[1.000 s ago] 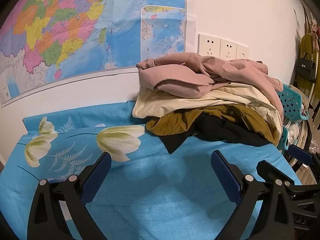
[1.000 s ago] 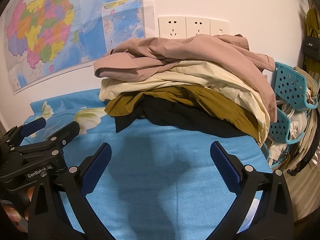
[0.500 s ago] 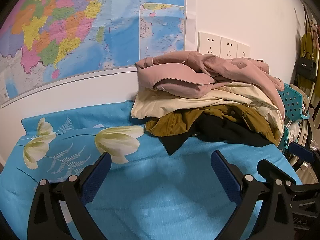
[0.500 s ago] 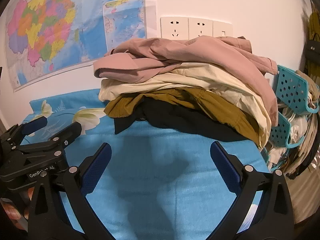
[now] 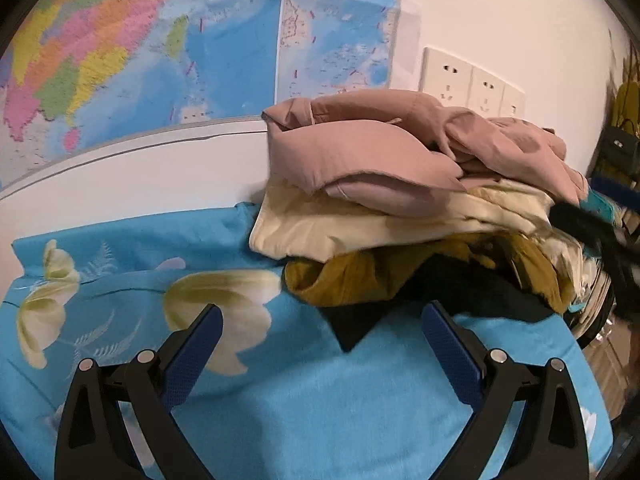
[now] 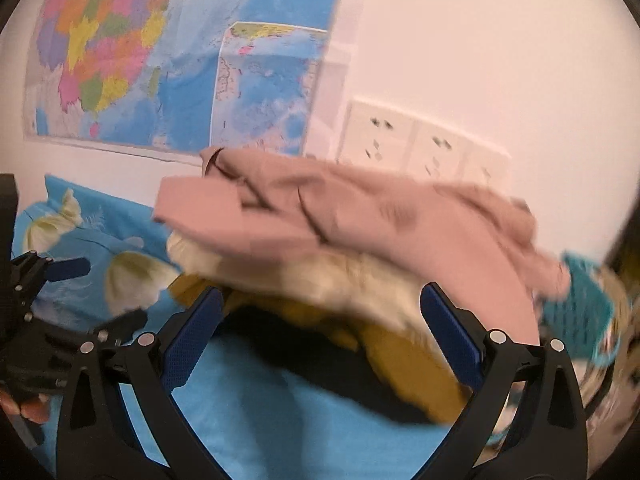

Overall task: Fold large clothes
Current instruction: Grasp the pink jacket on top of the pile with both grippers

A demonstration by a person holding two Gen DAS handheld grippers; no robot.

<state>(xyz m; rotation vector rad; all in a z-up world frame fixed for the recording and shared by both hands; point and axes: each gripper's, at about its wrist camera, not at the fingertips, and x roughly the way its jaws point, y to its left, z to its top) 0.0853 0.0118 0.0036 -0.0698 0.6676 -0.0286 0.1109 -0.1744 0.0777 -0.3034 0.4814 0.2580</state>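
Against the white wall, under a colourful paper map (image 5: pixel 160 52), lay my bright blue flower-printed bedsheet (image 5: pixel 304 400), largest of all. On its far side sat the heap of large clothes: a dusty-pink garment (image 5: pixel 368 156) on top, cream (image 5: pixel 328 228), mustard (image 5: pixel 360 280) and black (image 5: pixel 460 292) layers beneath. My left gripper (image 5: pixel 320 344) and right gripper (image 6: pixel 320 328) both stood spread wide, holding nothing, short of the pile.

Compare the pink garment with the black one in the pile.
The pink garment lies on top of the pile; the black garment is at the bottom, on the blue sheet. Pink shows mostly uncovered; black is mostly covered, one corner poking out. Both are crumpled, unfolded.
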